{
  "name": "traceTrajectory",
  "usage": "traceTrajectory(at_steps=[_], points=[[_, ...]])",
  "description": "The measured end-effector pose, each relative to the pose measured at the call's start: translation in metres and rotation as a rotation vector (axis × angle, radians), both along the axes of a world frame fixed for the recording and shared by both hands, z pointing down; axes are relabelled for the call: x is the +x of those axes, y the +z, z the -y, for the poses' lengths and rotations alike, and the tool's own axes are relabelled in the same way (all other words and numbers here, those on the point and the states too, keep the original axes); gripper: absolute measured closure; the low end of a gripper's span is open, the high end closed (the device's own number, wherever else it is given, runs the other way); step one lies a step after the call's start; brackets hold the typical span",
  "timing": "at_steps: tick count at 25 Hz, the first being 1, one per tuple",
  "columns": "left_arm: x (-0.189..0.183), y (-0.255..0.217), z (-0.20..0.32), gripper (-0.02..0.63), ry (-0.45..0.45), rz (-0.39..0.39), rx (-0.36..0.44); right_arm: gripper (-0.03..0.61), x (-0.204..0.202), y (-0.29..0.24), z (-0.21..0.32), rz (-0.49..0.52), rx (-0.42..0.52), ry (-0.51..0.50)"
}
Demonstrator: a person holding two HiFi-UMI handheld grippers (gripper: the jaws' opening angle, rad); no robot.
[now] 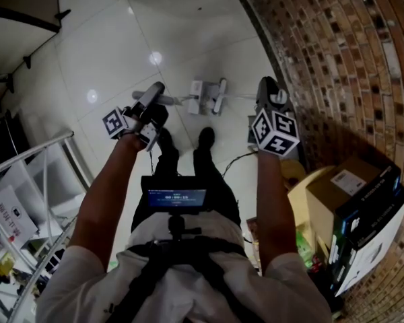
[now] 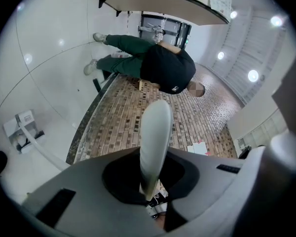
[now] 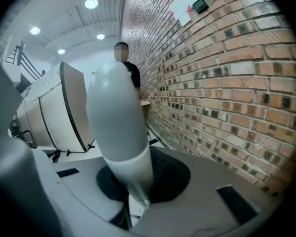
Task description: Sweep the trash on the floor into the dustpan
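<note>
The floor is glossy white tile. Between the left gripper and the right gripper, just ahead of their tips, lies a white dustpan with a thin handle. Behind the tips stand the wearer's black shoes. Back of the right gripper, cardboard boxes sit against the brick wall.

I see a white short-sleeved shirt crossed by black harness straps behind the lit screen. Beyond the screen are black trousers and shoes. The grey left gripper and right gripper carry black-and-white marker cubes.
</note>
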State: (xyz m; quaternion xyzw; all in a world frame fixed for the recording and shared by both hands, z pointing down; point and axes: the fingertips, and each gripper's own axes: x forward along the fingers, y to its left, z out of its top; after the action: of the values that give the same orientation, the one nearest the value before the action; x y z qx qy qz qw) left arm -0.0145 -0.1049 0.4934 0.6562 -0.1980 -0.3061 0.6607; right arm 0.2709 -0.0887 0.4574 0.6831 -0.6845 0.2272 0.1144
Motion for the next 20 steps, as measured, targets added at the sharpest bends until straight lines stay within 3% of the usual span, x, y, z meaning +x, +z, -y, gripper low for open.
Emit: traceTrajectory(at_steps=[5,11,15,20], points=[[0.003,-0.004,0.009,0.591,0.033,0.009,0.024,0.552,-0.026,-0.01,0.001,-0.023,0.004,-0.076],[0.012,-0.012,0.031,0.591,0.095,0.044,0.081,0.558,-0.046,-0.026,0.002,-0.17,0.012,-0.16],[0.02,-0.017,0.038,0.591,0.139,0.052,0.11,0.565,-0.052,-0.03,0.0,-0.23,-0.006,-0.172],[0.025,-0.018,0.045,0.591,0.176,0.064,0.134,0.565,-0.057,-0.021,-0.002,-0.234,-0.034,-0.154]])
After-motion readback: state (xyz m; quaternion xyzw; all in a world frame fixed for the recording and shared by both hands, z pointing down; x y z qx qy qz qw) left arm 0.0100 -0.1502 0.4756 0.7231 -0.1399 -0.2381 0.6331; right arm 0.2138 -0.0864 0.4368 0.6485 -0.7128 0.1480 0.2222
